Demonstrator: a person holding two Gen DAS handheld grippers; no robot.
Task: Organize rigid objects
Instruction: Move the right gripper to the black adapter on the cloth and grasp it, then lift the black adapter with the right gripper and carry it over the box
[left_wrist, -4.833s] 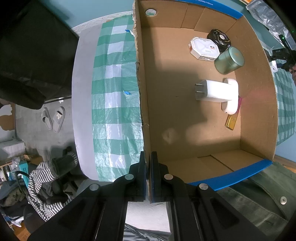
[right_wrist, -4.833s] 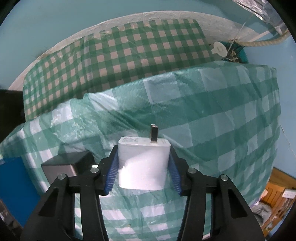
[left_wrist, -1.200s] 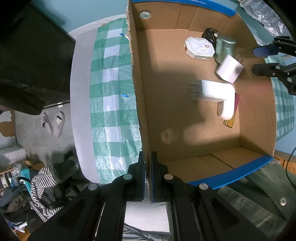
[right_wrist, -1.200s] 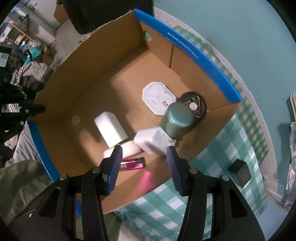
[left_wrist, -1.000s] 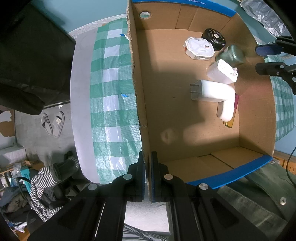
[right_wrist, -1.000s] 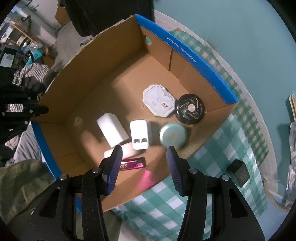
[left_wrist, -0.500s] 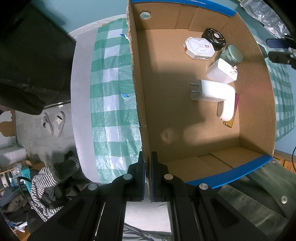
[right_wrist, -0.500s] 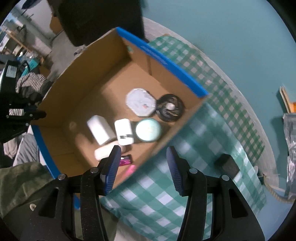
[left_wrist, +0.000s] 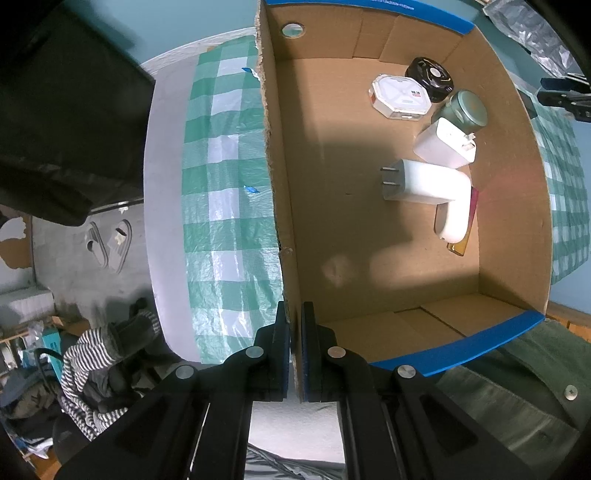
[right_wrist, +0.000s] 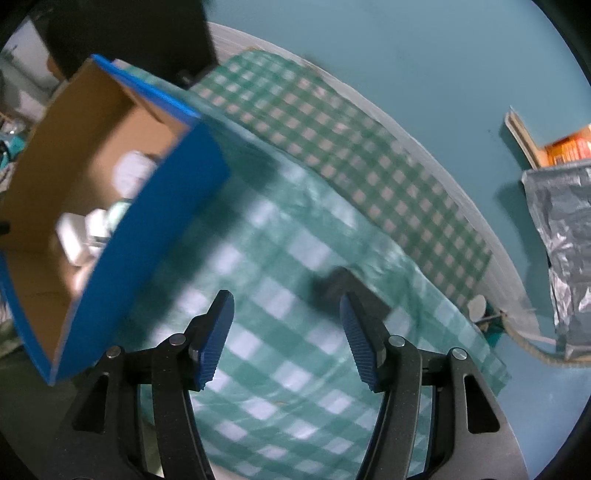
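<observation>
While our left gripper (left_wrist: 294, 347) pinches the near wall of the cardboard box (left_wrist: 275, 184), its fingers (left_wrist: 281, 354) closed tight on the edge, our right gripper (right_wrist: 288, 332) hangs over the green checked cloth (right_wrist: 280, 369) on the desk, outside the box. Its fingers (right_wrist: 216, 332) have just been opening and stand moderately wide, with nothing between them. A dark blocky object (right_wrist: 341, 286) lies on the cloth just beyond the right fingertip; blur keeps us from telling what it is.

Inside the box, toward its far right side, we see a black round disc (left_wrist: 430, 78) in the corner, a white octagonal case (left_wrist: 400, 96) beside it, and a green round tin (left_wrist: 467, 110). A small white charger (left_wrist: 445, 144) leans against the tin. Next to it lies a larger white charger (left_wrist: 421, 181) with its prongs pointing left, then a white oblong piece (left_wrist: 452, 218) resting over a pink and amber lighter (left_wrist: 467, 221) by the right wall.
</observation>
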